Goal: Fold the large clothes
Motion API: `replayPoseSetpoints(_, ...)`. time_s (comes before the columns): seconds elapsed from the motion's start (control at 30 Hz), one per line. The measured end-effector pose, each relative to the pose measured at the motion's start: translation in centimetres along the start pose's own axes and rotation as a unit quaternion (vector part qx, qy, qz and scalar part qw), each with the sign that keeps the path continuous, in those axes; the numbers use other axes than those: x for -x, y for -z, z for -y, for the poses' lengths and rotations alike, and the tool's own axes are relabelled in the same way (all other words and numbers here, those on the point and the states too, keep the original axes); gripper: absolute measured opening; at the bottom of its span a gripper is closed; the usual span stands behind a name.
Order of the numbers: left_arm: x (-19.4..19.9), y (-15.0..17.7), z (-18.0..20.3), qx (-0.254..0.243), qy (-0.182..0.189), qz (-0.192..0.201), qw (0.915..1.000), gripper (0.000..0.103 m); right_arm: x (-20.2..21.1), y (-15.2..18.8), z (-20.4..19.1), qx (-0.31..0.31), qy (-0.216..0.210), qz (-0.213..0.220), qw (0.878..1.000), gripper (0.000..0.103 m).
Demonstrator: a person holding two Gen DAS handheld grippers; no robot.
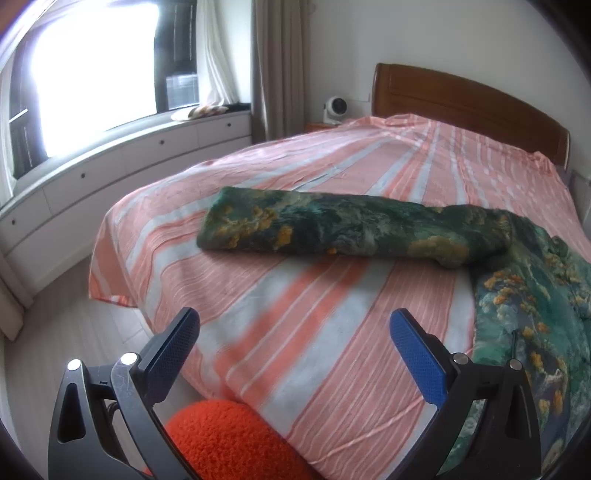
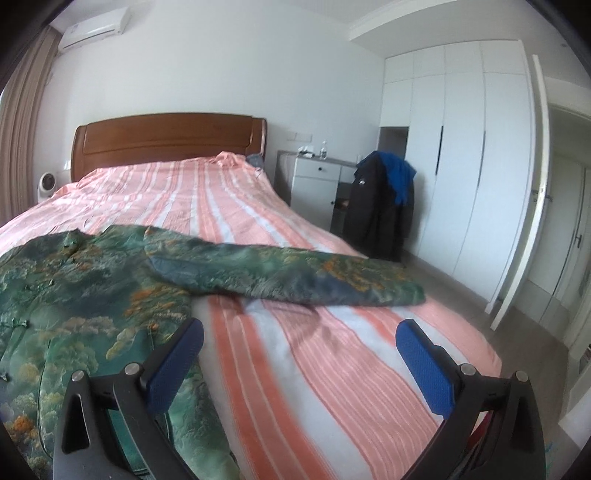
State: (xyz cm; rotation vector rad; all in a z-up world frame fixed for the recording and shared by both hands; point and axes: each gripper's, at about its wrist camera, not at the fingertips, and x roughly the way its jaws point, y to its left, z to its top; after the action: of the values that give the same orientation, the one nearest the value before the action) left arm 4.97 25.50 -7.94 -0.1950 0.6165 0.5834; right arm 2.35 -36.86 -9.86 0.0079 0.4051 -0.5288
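left tool (image 1: 294, 325): wide, empty; left sleeve (image 1: 332, 227) ahead
right tool (image 2: 299, 334): wide, empty; right sleeve (image 2: 295, 275) ahead
risk: pinching bedsheet (image 1: 295, 314) with padded jacket (image 2: 74, 288); sleeves fold skewed

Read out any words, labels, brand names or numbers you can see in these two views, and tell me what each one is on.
None can be read.
Air conditioner: faint marks on its front, too blurred to read.
Dark jacket on the chair: a small white logo, too small to read.
Bottle on the desk: label too small to read.
Green patterned garment: pattern only, no text.
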Motion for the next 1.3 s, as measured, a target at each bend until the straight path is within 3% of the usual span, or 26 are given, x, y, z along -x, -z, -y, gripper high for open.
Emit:
replayPoseSetpoints(0.27, -0.6, 0.1, -0.8, 0.023, -0.017, -0.013, 0.9995, 0.103, -0.4, 0.0, 0.4, -0.008, -0.017, -0.003, 1.0, 0.103)
replayPoseSetpoints(0.53, -1.0, 0.2, -0.9, 0.026, -0.026, -0.019, 0.9992, 0.103, -0.6, 0.3, 2.8, -0.073, -0.063, -0.005, 0.995, 0.103)
replayPoseSetpoints(0.7, -1.1, 0.2, -0.4, 0.013, -0.024, -0.017, 0.9995, 0.103, -2.6, 0.6, 4.0, -0.114, -0.097, -0.046, 0.988, 0.103)
replayPoseSetpoints(0.8, -1.1, 0.3, -0.7, 0.017, -0.021, -0.019, 0.9994, 0.103, -4.4, 0.4, 5.3, -0.159, -0.146, -0.071, 0.974, 0.103)
replayPoseSetpoints(0.9, -1.1, 0.3, -1.2, 0.029, -0.018, -0.022, 0.9992, 0.103, -7.2, 0.5, 7.6, -0.215, -0.164, -0.106, 0.957, 0.103)
replayPoseSetpoints(1.1, -1.3, 0.5, -1.0, 0.028, -0.02, -0.027, 0.999, 0.103, -15.9, 0.9, 14.0, -0.342, -0.134, -0.167, 0.915, 0.102)
replayPoseSetpoints(1.17, -1.2, 0.5, -0.7, 0.022, -0.023, -0.026, 0.9992, 0.103, -19.0, 1.3, 16.4, -0.395, -0.13, -0.178, 0.892, 0.101)
replayPoseSetpoints(1.23, -1.2, 0.6, -0.4, 0.016, -0.026, -0.028, 0.9991, 0.103, -21.5, 1.9, 18.2, -0.446, -0.122, -0.183, 0.868, 0.091)
replayPoseSetpoints(1.3, -1.4, 0.6, -0.2, 0.011, -0.03, -0.032, 0.999, 0.103, -23.1, 2.0, 19.4, -0.473, -0.107, -0.178, 0.856, 0.078)
